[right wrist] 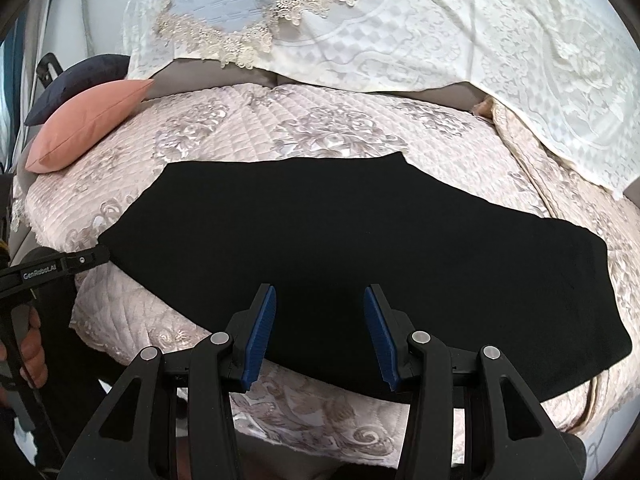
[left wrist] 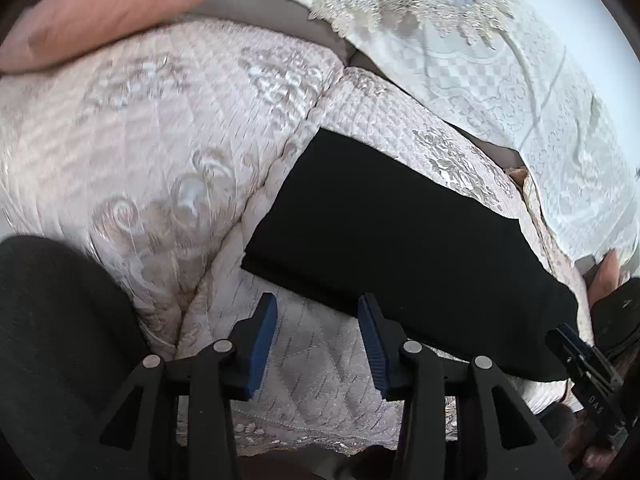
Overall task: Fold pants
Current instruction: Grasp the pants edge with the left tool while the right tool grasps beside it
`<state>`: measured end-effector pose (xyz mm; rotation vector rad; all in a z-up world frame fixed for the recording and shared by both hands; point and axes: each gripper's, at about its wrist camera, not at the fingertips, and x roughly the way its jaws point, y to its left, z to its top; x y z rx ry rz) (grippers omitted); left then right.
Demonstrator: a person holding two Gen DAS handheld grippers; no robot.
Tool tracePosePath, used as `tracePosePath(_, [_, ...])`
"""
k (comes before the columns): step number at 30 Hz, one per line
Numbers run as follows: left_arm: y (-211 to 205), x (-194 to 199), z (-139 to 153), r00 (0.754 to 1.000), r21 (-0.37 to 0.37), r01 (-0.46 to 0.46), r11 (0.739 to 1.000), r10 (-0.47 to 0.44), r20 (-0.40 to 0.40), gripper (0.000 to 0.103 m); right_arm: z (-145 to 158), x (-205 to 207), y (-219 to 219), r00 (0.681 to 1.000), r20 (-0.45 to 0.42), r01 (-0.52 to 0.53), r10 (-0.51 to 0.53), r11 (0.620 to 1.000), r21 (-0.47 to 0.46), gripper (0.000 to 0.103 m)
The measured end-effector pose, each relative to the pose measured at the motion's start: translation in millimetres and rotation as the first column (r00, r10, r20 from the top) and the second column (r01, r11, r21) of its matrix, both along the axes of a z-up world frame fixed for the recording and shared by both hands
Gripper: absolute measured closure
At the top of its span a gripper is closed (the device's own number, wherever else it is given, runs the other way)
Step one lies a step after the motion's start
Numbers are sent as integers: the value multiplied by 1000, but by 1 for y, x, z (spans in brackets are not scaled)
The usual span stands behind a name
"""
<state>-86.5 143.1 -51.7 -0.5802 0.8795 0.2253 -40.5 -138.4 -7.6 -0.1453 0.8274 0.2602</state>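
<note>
Both the left gripper (left wrist: 317,344) and right gripper (right wrist: 320,336) stand apart and empty, black pants (right wrist: 340,260) lying flat toward twelve o'clock.

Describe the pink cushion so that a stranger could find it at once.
Look at the sofa's quilted floral cover, where the black pants lie. The pink cushion rests at its left end. It is plain salmon; the cushion behind it is dark navy.

A sofa seat (right wrist: 340,128) under a quilted, pale pink floral cover filled the view. White lace cloth (right wrist: 460,40) draped the backrest, a salmon cushion (right wrist: 88,124) leaned at the left end against a navy cushion (right wrist: 76,84), and soft daylight washed everything.
</note>
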Motion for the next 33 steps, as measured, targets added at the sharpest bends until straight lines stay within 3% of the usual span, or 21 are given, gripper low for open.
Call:
tracePosePath(6, [12,6,-8,997,-45,-62,997,64,36,49,-1,2,3,1000,-3,-10,10,1000,-8,56])
tracePosePath(10, [16,15,-11,994,-40,-99,994,101,51,49,-1,4,3,1000,-6,-6,6,1000,-11,56])
tracePosePath(13, [13,22,-10,993,19,-114,993,113,46,59,-2,5,-1,1000,-10,1,-1,1000,-10,56])
tracePosePath(14, [13,22,-9,992,22,-118,993,117,48,69,-2,6,-2,1000,-11,5,-5,1000,-10,56])
tracePosePath(15, [14,23,-7,992,22,-116,993,115,53,84,-2,6,-4,1000,-11,9,-9,1000,-9,56])
tracePosePath(17, [13,25,-1,993,31,-103,994,101,57,93,-2,7,-8,1000,-8,18,-18,1000,-6,56])
tracePosePath(26, [-14,43,54,984,42,45,998,-52,168,95,-1,8,-37,996,-2,84,-84,996,21,56])
tracePosePath(29, [-42,61,77,963,64,145,987,-156,218,95,0,8,-50,993,3,114,-114,993,36,56])
tracePosePath(33, [-92,89,94,916,79,303,950,-313,253,95,4,5,-68,987,13,157,-158,986,59,56])
